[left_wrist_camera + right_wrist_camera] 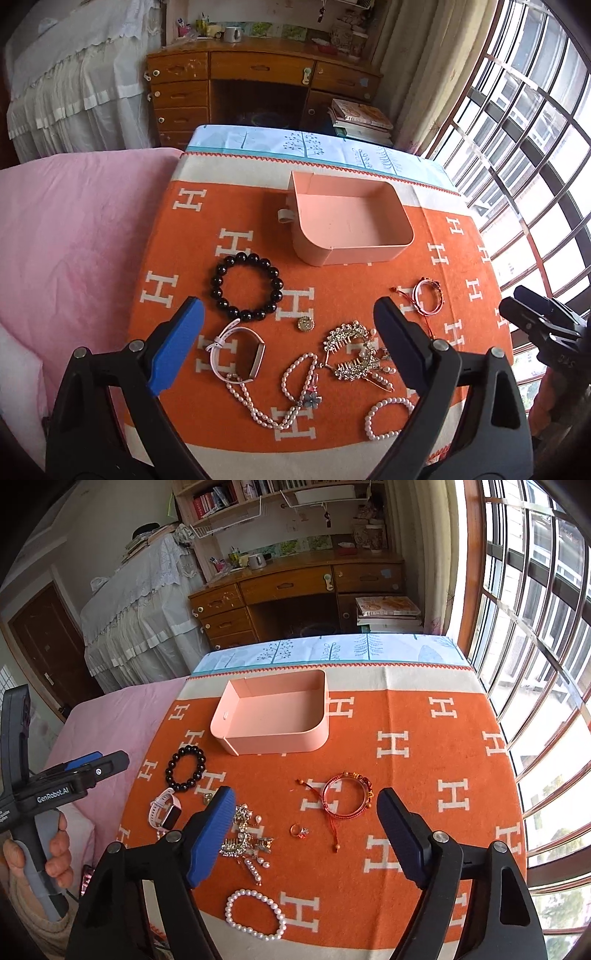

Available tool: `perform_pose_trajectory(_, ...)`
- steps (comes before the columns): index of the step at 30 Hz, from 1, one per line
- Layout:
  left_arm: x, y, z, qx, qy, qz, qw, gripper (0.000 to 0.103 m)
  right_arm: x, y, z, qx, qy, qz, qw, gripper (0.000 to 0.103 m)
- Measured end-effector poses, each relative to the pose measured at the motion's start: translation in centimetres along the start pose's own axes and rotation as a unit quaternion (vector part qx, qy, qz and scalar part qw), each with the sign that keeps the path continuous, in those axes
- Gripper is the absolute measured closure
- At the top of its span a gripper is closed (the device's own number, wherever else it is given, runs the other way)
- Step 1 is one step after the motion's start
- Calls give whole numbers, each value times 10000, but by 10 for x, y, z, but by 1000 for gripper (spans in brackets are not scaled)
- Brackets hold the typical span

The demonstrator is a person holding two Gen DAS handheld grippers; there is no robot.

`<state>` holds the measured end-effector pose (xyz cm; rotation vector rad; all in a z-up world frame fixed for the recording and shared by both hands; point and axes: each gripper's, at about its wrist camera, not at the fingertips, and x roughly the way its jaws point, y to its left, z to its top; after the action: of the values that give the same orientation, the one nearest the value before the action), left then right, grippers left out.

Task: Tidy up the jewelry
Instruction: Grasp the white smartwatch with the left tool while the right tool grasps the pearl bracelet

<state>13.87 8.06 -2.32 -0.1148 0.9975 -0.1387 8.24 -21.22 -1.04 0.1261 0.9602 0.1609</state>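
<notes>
An empty pink tray (373, 206) (314, 686) stands on the orange H-patterned cloth (332, 280). In front of it lie a black bead bracelet (246, 285) (185, 770), a pink-strap watch (240, 354) (164, 812), a pearl necklace (288, 395), a rhinestone hair comb (351, 350) (243, 834), a white pearl bracelet (388, 419) (256, 914), a red cord bracelet (428, 297) (345, 795), a small round brooch (305, 324) and a ring (299, 830). My left gripper (291, 317) is open above the jewelry. My right gripper (306, 808) is open above the ring and red bracelet.
A pink bedsheet (74, 240) lies left of the cloth. A wooden desk (258, 85) and stacked books (362, 122) stand behind. Barred windows (517, 147) run along the right. The left gripper's body shows in the right wrist view (55, 786).
</notes>
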Motion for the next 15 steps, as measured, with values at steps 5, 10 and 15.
perform_pose_trajectory(5, 23, 2, -9, 474, 184, 461, 9976, 11, 35, -3, -1, 64, 480, 207, 9986, 35)
perform_pose_trajectory(10, 51, 9, -32, 648, 443, 642, 9948, 11, 65, 5, -18, -122, 784, 362, 9962, 37)
perform_pose_trajectory(15, 78, 23, -55, 592, 801, 598, 9932, 23, 91, 19, -45, -498, 1154, 533, 9906, 41)
